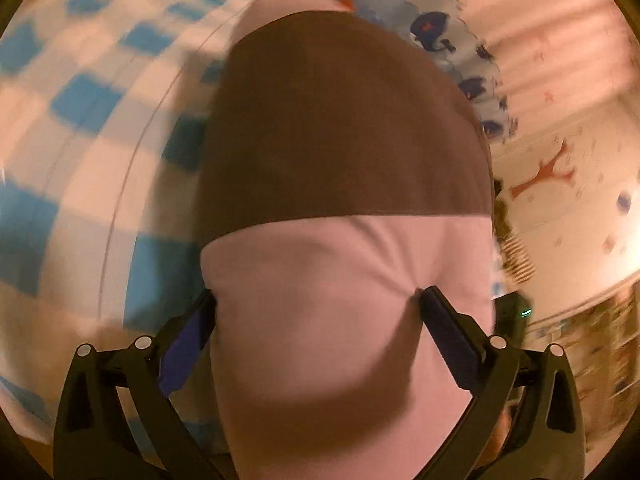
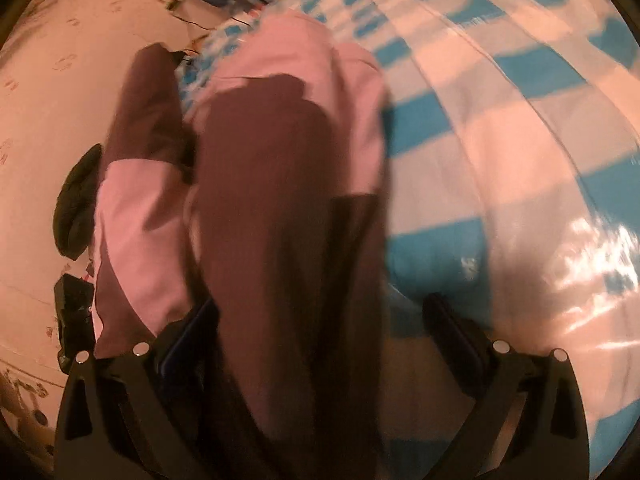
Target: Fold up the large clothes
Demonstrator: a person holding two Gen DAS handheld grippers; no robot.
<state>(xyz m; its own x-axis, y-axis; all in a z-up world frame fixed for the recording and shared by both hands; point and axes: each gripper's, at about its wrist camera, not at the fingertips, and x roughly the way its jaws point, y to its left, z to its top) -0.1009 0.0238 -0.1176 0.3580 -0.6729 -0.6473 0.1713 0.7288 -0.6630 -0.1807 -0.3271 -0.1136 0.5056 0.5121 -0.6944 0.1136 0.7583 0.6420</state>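
Two grippers, one garment (image 1: 344, 240), pink with brown panels, lifted off a blue-and-white checked bed (image 1: 80, 128).

Left gripper (image 1: 316, 312): jaws spread around a pink fold; right finger (image 1: 448, 336) presses into the cloth, where creases gather; left finger (image 1: 192, 340) sits at the cloth's left edge. Reads as gripping the garment, though the bite looks shallow.

Right gripper (image 2: 320, 320): brown cloth (image 2: 288, 240) hangs between the jaws against the left finger (image 2: 188, 332); right finger (image 2: 452, 332) stands apart from it with bed showing in the gap. Cannot tell whether this one holds anything or the cloth merely drapes over it.

Risks, as judged:
- Left hold slips if the weight of the hanging cloth pulls on a thin pinch; garment would drop in a heap on the bed.
- If the right jaws are not truly clamped, one side falls and the fold goes crooked.
- Sleeve (image 2: 140, 152) hangs loose at left in the right view; it could tuck under and bunch the fold.

Hard to make out:
- Both views smeared by motion blur.
- Garment's full outline, hem and collar cut off or hidden behind itself.
- Dark lump (image 2: 78, 208) at far left of the right view, unidentified.
- Patterned wall (image 1: 560, 184) and printed cloth (image 1: 432, 32) at far right of the left view, detail unreadable.
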